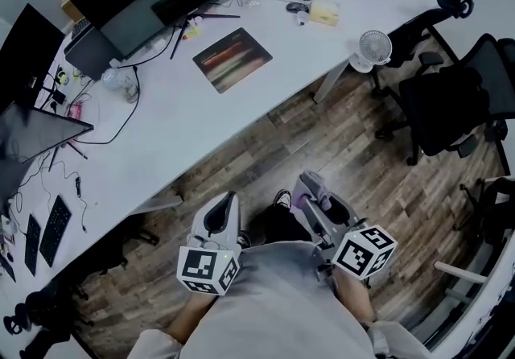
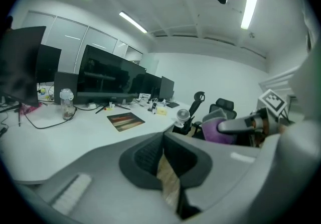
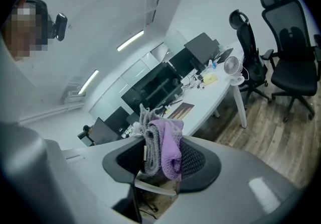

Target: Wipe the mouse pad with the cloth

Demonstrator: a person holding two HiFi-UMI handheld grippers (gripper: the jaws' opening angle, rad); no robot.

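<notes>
Mouse pad [image 1: 232,59]: lies flat on the white counter [image 1: 185,124], near the monitors, w/ nothing touching it. Wiping not yet begun, as judged; the approach to the counter and the whole wipe are left.

Cloth [image 3: 163,147]: purple/grey, folded, well apart from the pad. It stands up between the jaws of the right claw [image 3: 163,160], which are clamped on it at approx. mid-fold, upper part sticking out free. Pickup looks done.

Left claw [image 2: 163,152]: jaws together, pads meeting, nothing between them; only floor shows through the gap below.

Both claws are held low by the person's torso, over the wood floor [image 1: 338,140], short of the counter edge.
</notes>
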